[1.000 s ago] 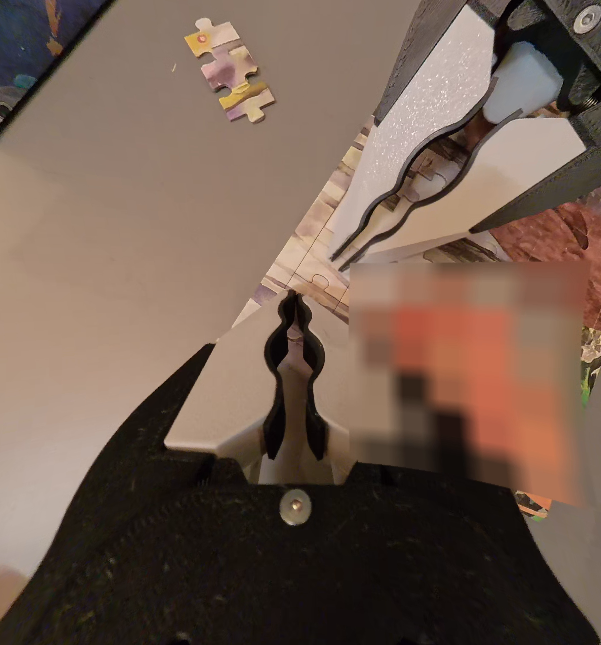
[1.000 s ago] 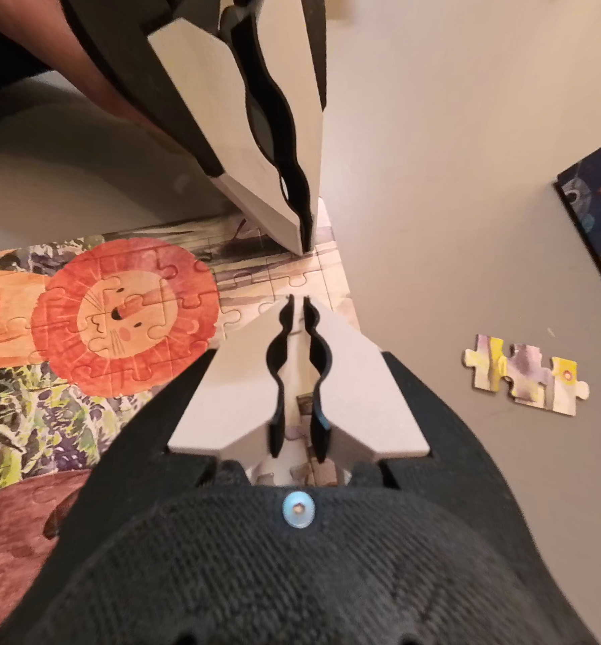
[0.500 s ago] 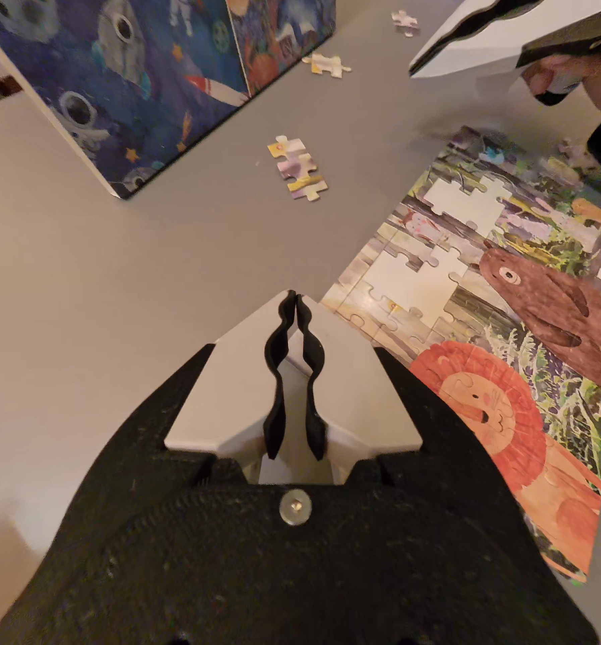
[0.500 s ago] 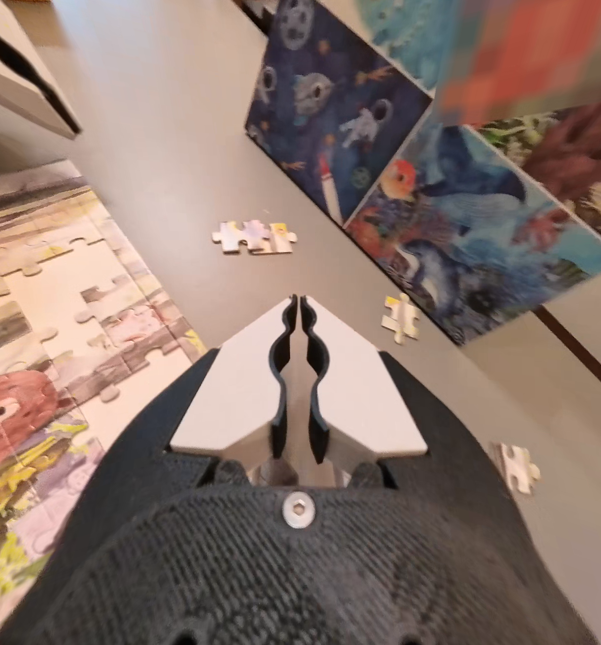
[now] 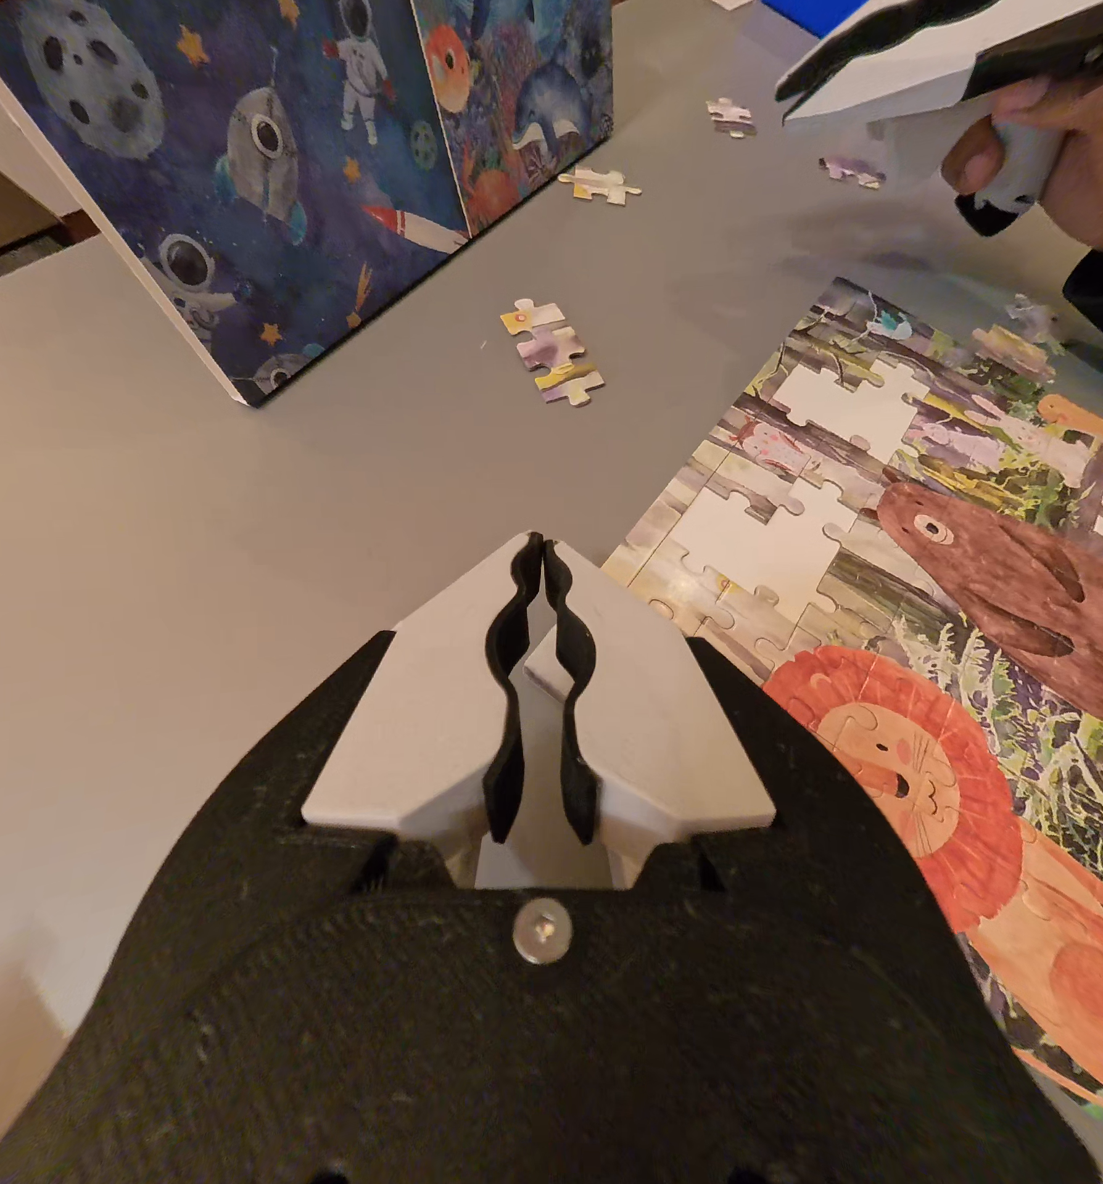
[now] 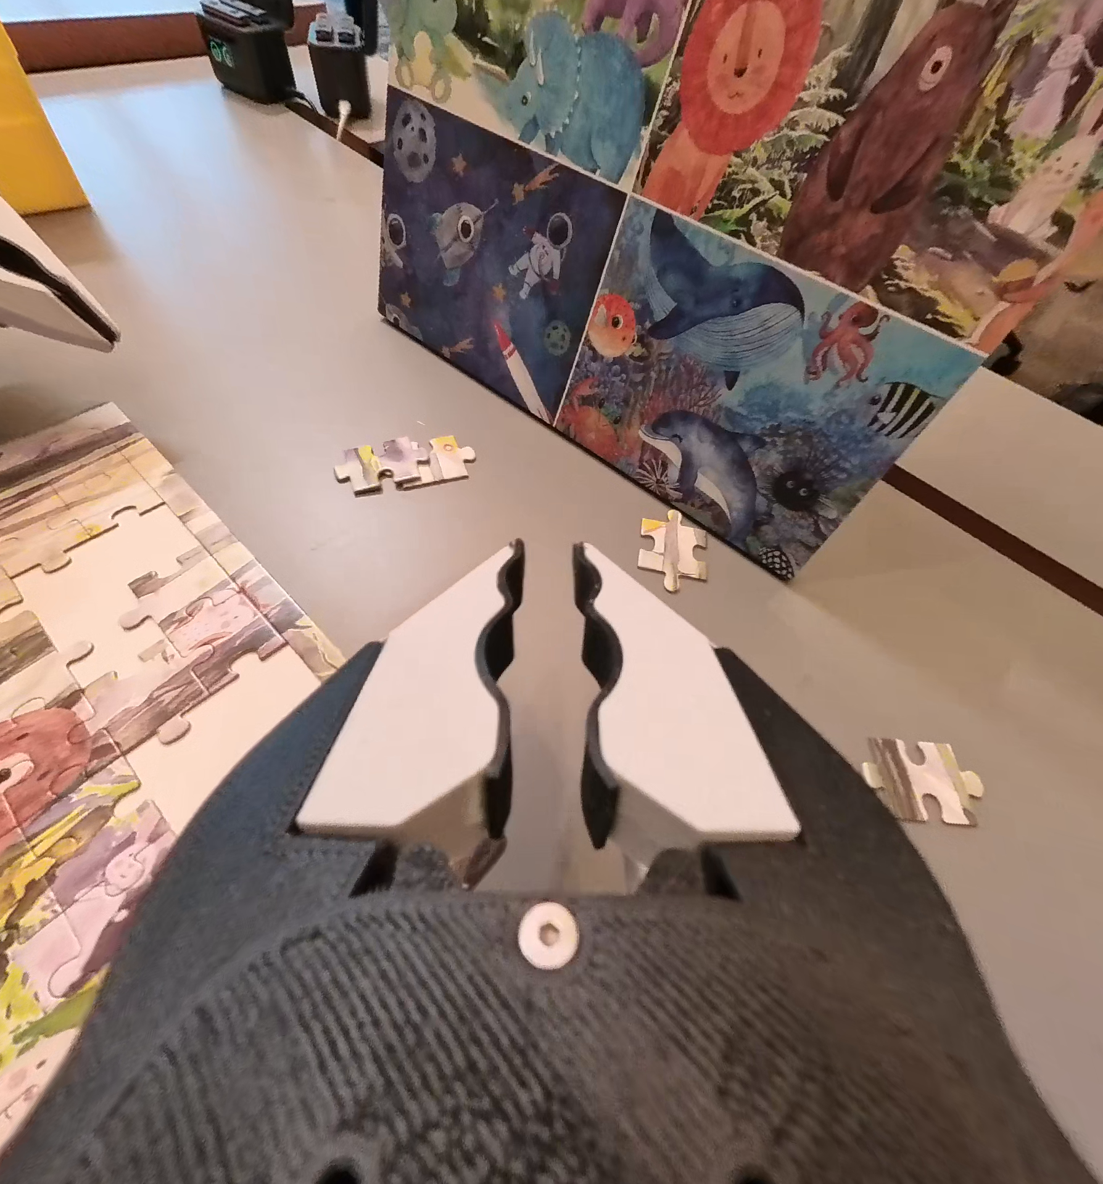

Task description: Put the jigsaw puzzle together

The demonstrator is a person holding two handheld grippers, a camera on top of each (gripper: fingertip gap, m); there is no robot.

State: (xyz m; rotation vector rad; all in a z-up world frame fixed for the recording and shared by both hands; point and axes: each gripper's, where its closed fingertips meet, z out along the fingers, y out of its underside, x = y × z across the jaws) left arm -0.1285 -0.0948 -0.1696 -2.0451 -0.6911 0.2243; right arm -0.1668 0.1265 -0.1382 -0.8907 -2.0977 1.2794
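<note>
The partly built jigsaw puzzle (image 5: 1017,576), with a lion and a brown bear, lies flat on the grey table and has white gaps near its top left. It also shows at the left of the right wrist view (image 6: 87,641). My left gripper (image 5: 539,544) is shut with nothing between the tips and hovers beside the puzzle's near corner. My right gripper (image 6: 546,554) is open and empty above bare table. A strip of three joined pieces (image 6: 405,464) lies ahead of it to the left, a single piece (image 6: 674,551) just to its right. The strip also shows in the left wrist view (image 5: 552,352).
The picture-covered puzzle box (image 6: 600,288) stands behind the loose pieces and shows in the left wrist view too (image 5: 280,160). Another loose piece (image 6: 920,778) lies at the right. More pieces (image 5: 731,117) lie beyond. A hand (image 5: 1049,128) holds the right gripper. Black devices (image 6: 254,57) stand at the back. The left gripper's tips are roughly 25 centimetres from the right gripper's. To the single piece (image 6: 674,551): right tips about 11 centimetres, left tips about 30 centimetres. The left camera catches it too, in the left wrist view (image 5: 603,180).
Both grippers have lifted away from the puzzle's corner, where their tips were close together. The right gripper swung toward the loose pieces and opened its jaws. The left stayed shut.
</note>
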